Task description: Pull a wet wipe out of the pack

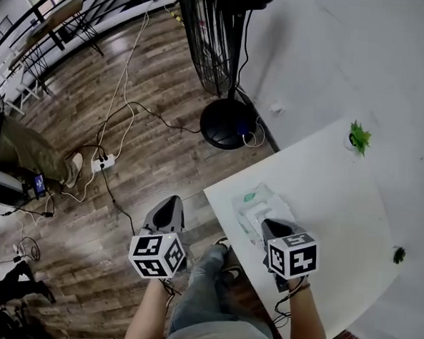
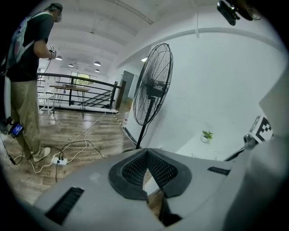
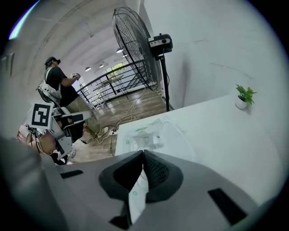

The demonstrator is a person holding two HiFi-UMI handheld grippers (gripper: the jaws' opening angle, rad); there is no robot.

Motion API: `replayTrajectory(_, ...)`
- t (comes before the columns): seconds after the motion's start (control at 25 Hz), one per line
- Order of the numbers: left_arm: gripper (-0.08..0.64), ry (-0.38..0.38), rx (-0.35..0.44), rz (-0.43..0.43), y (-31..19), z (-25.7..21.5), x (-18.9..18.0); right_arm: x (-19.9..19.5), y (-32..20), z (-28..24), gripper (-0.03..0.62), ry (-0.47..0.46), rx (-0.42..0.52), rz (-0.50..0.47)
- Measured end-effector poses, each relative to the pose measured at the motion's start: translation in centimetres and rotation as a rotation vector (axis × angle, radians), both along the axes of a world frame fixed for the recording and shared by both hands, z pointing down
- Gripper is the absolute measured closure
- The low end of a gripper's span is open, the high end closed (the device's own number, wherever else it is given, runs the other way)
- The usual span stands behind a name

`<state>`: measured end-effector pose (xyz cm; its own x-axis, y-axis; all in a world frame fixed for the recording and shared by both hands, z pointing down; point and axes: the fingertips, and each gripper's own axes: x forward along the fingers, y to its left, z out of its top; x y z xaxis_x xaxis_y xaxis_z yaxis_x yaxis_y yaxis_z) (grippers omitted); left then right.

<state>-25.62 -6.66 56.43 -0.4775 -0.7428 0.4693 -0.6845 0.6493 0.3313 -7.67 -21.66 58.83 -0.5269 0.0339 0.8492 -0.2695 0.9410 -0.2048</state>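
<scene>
The dark wood-plank floor (image 1: 128,138) fills most of the head view, with the white rectangular table (image 1: 339,202) jutting in from the right and a tall black pedestal fan (image 1: 225,123) standing by the wall. Only the gripper views show the whole of a person in khaki trousers and a dark shirt (image 2: 27,76) standing off by the railing; from above, little more than a leg shows. The flat white wet-wipe pack with green print (image 1: 256,207) lies near the table's corner. The left gripper view misses it altogether, while the right gripper view has it just beyond the jaw tips, its long axis running crosswise to them. The left gripper (image 2: 146,153) hangs over the floor beside the table, its jaws pressed together on nothing. The right gripper (image 3: 143,154) sits at the pack's near edge, its tips also pressed together. A white sliver with a green mark (image 3: 135,191) shows in the slit behind them, and I cannot tell whether it is pinched or merely seen through. A small green potted plant (image 1: 359,137) stands at the table's far side.
</scene>
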Motion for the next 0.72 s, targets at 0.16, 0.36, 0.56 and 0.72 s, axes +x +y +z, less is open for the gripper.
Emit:
replayTrajectory(0.16, 0.558, -0.011, 0.006, 0.006, 0.0, -0.7, 0.3, 0.3, 0.0, -0.7, 0.586, -0.018, 0.003, 0.011)
replayTrajectory(0.36, 0.558, -0.024, 0.010, 0.018, 0.2, -1.6, 0.6, 0.4, -0.1, -1.8, 0.586, -0.042, 0.014, 0.027)
replayTrajectory(0.56, 0.558, -0.031, 0.013, 0.025, 0.4, -2.2, 0.9, 0.7, -0.2, -2.6, 0.586, -0.059, 0.022, 0.041)
replayTrajectory(0.72, 0.558, -0.039, 0.018, 0.033, 0.3, -2.6, 1.3, 1.1, -0.3, -3.3, 0.586, -0.076, 0.026, 0.053)
